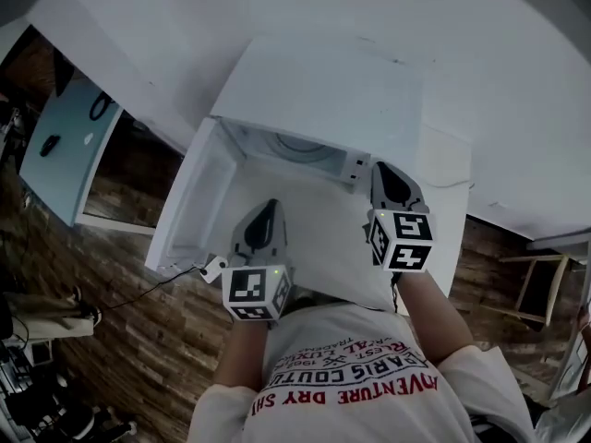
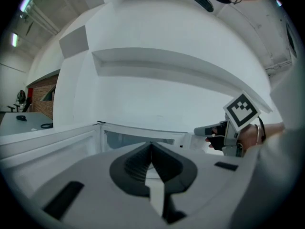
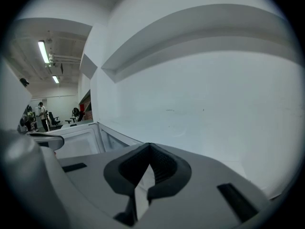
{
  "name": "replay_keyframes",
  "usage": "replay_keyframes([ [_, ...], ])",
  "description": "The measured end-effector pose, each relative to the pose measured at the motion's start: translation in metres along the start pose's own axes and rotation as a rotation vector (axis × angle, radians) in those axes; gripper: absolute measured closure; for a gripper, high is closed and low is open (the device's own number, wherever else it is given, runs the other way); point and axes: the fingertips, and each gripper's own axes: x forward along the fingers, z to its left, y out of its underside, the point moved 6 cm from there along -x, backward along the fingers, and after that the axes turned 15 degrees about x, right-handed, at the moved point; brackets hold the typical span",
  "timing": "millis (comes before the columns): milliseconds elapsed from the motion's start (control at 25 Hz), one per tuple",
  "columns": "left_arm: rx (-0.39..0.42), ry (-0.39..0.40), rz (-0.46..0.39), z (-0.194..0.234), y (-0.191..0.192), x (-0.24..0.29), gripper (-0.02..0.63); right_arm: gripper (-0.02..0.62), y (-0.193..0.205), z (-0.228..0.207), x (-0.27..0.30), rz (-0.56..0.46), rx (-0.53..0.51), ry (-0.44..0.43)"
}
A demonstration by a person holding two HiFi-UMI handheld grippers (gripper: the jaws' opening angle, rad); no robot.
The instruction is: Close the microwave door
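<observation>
A white microwave point(image 1: 319, 86) stands against a white wall, seen from above. Its door point(image 1: 189, 201) hangs open, swung out to the left, and the cavity point(image 1: 295, 148) shows behind it. My left gripper point(image 1: 270, 206) is shut on nothing, in front of the opening, just right of the door. My right gripper point(image 1: 381, 169) is also shut and empty, near the microwave's front right corner. In the left gripper view the jaws point(image 2: 151, 146) meet at their tips, with the door point(image 2: 47, 144) at the left and the right gripper point(image 2: 214, 130) at the right. The right gripper view shows its jaws point(image 3: 149, 148) closed, the door point(image 3: 76, 140) to their left.
A light blue table point(image 1: 65, 146) with small dark items stands at the left over a wooden floor. A cable point(image 1: 138, 293) trails from the microwave's lower left corner. A wooden stool point(image 1: 531, 284) is at the right. People point(image 3: 42, 113) stand far off.
</observation>
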Motion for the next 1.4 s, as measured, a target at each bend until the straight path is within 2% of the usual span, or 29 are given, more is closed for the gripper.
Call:
replay_keyframes([
  [200, -0.024, -0.112, 0.035, 0.012, 0.018, -0.03, 0.6, 0.584, 0.0, -0.003, -0.002, -0.015, -0.045, 0.016],
  [440, -0.089, -0.33, 0.116, 0.039, 0.056, -0.092, 0.6, 0.584, 0.004, 0.004, 0.001, -0.07, -0.101, 0.058],
  [720, -0.161, -0.542, 0.19, 0.072, 0.101, -0.164, 0.6, 0.584, 0.005, 0.004, -0.002, -0.101, -0.081, 0.086],
  [880, -0.183, -0.648, 0.231, 0.107, 0.121, -0.197, 0.6, 0.584, 0.004, 0.008, -0.004, -0.11, -0.091, 0.092],
  [1000, -0.198, -0.692, 0.245, 0.134, 0.134, -0.211, 0.6, 0.584, 0.005, 0.012, -0.006, -0.112, -0.101, 0.096],
  [1160, -0.233, -0.71, 0.25, 0.163, 0.148, -0.216, 0.6, 0.584, 0.006, 0.014, -0.006, -0.115, -0.1, 0.103],
  [1280, -0.261, -0.705, 0.249, 0.18, 0.157, -0.212, 0.6, 0.584, 0.008, 0.015, -0.006, -0.129, -0.105, 0.121],
  [1400, -0.249, -0.67, 0.249, 0.194, 0.159, -0.202, 0.6, 0.584, 0.009, 0.014, -0.006, -0.149, -0.089, 0.135],
])
